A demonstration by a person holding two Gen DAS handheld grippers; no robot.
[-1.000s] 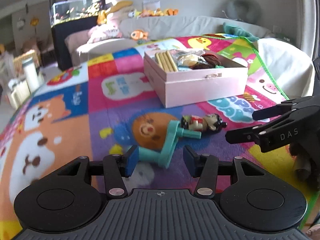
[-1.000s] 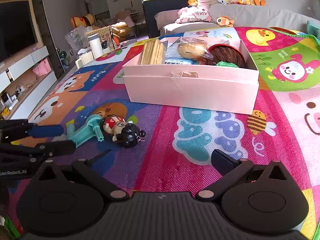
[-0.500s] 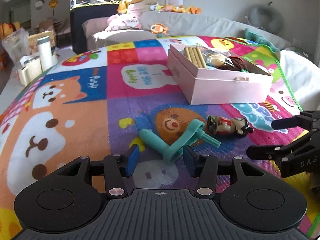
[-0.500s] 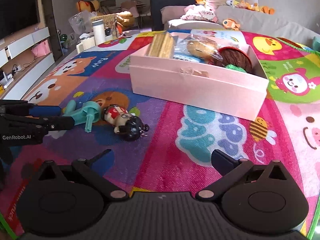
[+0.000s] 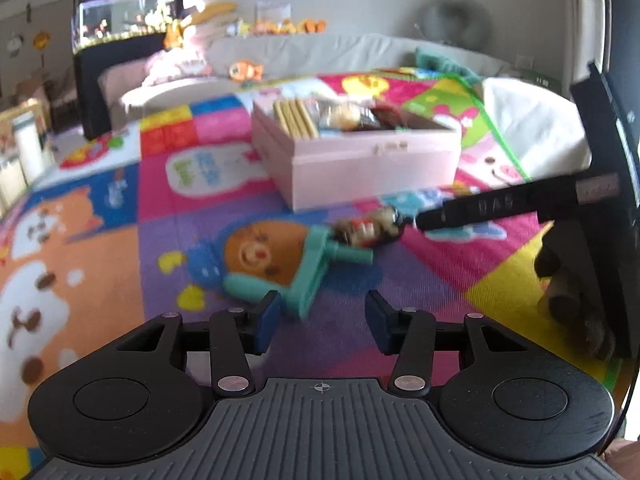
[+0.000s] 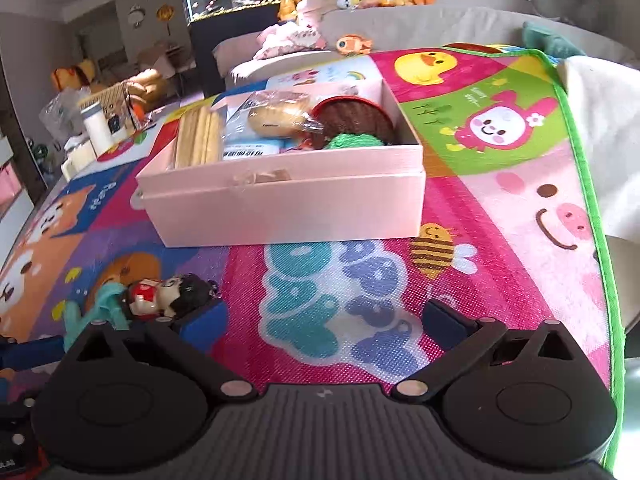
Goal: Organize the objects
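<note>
A teal plastic toy (image 5: pixel 310 270) lies on the colourful play mat, with a small doll figure (image 5: pixel 370 228) right beside it. My left gripper (image 5: pixel 320 320) is open, its fingers just in front of the teal toy's near end. My right gripper (image 6: pixel 324 324) is open and low over the mat; its left finger (image 6: pixel 200 320) is right next to the doll (image 6: pixel 168 294), which lies beside the teal toy (image 6: pixel 100 312). The right gripper's finger (image 5: pixel 480 208) also shows in the left wrist view, reaching the doll. A pink open box (image 6: pixel 288 200) holds several items.
The play mat (image 6: pixel 500 240) has a green border on the right, with white fabric (image 6: pixel 600 120) beyond it. A sofa with plush toys (image 5: pixel 248 68) and a fish tank (image 5: pixel 120 20) stand at the back. Bottles and bags (image 6: pixel 96 128) are at the far left.
The right gripper has moved left and closer to the doll. The left gripper has moved in toward the teal toy.
</note>
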